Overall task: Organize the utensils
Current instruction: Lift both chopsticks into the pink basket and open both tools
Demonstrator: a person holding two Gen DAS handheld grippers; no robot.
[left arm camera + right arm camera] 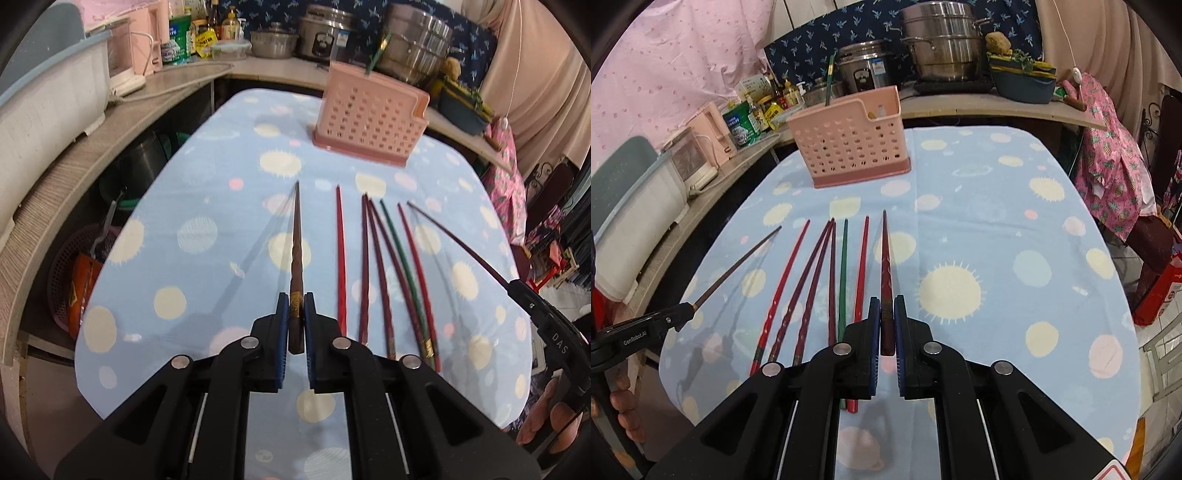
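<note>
Between each gripper's pads (left gripper (296, 308), right gripper (887, 308)), one chopstick.

Butt ends of the green chopstick (843, 280) and red chopstick (861, 266) disappearing under the right gripper (886, 310), bottle labels (207, 37) staying unreadable

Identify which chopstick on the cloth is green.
The green chopstick lies second from the right among the loose ones; all the others are red or dark maroon.

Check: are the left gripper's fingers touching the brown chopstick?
Touching. The left wrist view shows both fingers of the left gripper pressed against the brown chopstick.
</note>
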